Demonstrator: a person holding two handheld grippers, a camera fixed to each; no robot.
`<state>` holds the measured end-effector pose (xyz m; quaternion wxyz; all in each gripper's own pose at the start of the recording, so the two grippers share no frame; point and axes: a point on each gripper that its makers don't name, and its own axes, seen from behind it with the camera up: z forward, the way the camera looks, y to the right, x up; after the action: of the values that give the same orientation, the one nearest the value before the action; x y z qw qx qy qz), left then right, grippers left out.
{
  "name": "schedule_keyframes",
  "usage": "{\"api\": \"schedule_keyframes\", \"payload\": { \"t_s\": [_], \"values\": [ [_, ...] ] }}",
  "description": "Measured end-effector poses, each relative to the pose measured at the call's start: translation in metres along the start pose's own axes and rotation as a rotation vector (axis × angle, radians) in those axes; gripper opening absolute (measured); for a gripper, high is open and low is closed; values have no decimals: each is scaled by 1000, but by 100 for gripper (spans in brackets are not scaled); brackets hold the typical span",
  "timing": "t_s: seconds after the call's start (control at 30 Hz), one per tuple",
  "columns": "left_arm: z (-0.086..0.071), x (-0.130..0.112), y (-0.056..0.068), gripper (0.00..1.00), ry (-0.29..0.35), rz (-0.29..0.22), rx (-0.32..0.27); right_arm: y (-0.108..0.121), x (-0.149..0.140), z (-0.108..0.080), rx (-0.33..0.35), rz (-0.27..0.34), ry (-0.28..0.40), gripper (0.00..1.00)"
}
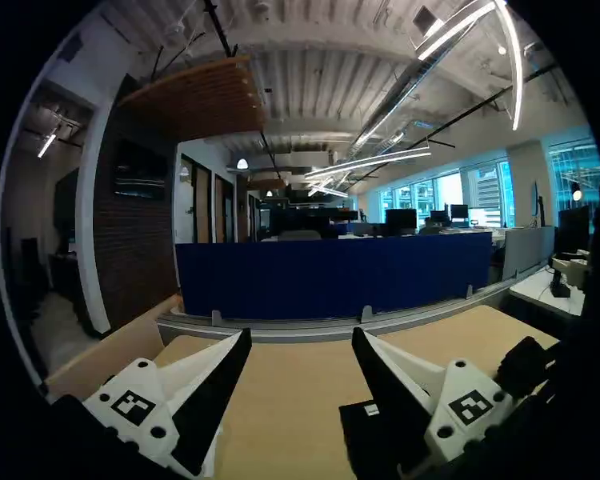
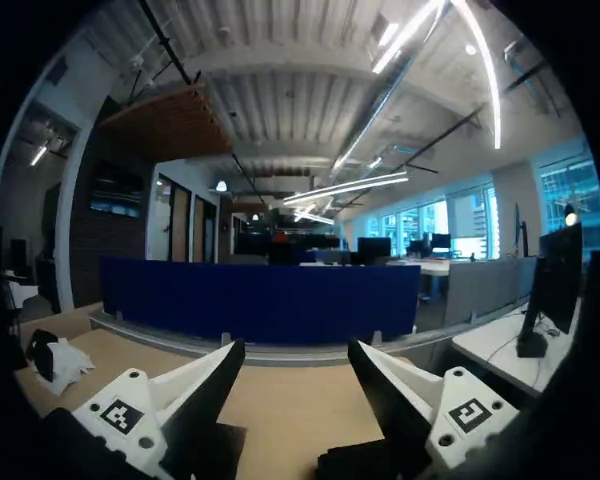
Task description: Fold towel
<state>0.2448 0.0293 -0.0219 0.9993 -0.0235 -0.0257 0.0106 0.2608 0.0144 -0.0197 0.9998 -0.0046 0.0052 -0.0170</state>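
Holding both tools up over the table, I am looking out across the room, not down at my work. My left tool (image 1: 300,332) has its two fingers wide apart with nothing between them. My right tool (image 2: 296,344) is the same, fingers apart and holding nothing. I think the folding has not begun, since there is no cloth in my fingers. A dark patch (image 1: 364,436) sits at the bottom of the left gripper view, just under my fingers. It may be the towel, but I cannot tell. So all the folds look left to do. The table (image 1: 300,400) is smooth, light brown wood. Behind it, across the middle of the frame, runs a low blue wall (image 1: 332,276). A brick wall (image 1: 132,248) stands at the left. Windows (image 1: 576,172) glow at the right, and long lights (image 1: 512,64) curve across the upper right.
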Motion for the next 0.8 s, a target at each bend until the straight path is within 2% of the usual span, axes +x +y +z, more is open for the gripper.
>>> {"api": "schedule_keyframes", "payload": {
  "t_s": [0.13,0.3,0.57,0.7,0.8],
  "values": [
    [-2,-1,6,93,-31,22,-40,-14,-2,-1,54,-46,-35,100],
    [-3,-3,15,93,-79,51,-108,-38,-14,-5,160,-113,-116,100],
    [-11,-8,47,93,-150,73,-264,-74,-24,-20,323,-227,-211,100],
    [-15,-13,59,93,-174,94,-318,-91,-29,-28,395,-245,-238,100],
    [-16,-19,62,93,-188,107,-334,-99,-32,-31,423,-240,-248,100]
  ]
}}
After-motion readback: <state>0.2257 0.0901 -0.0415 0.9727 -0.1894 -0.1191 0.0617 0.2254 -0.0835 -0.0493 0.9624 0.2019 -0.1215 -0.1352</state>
